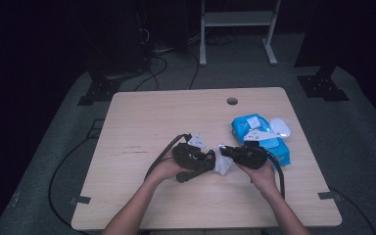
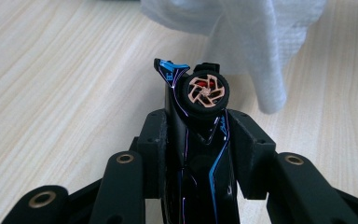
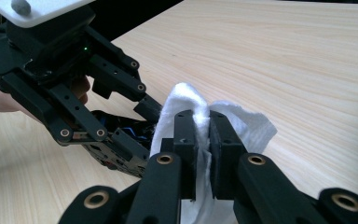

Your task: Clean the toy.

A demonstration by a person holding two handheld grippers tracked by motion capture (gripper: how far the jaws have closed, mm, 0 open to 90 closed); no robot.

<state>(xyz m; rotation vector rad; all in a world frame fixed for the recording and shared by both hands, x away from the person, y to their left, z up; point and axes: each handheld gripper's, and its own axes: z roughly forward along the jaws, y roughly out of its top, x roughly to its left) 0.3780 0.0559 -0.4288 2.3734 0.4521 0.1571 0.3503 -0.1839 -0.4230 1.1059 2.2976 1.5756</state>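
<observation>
A: In the left gripper view the white wipe [image 2: 256, 42] runs off the top edge, and the left gripper [image 2: 200, 135] covers most of the black toy car [image 2: 200, 154] it clamps.

B: In the right gripper view the right gripper [image 3: 204, 140] hides the wipe's middle fold. From above, the blue wipes pack [image 1: 259, 134] print is too small to read.

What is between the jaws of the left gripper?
A black toy car with a copper-spoked wheel, clamped in the left gripper. Its lower body is hidden by the jaws.
</observation>
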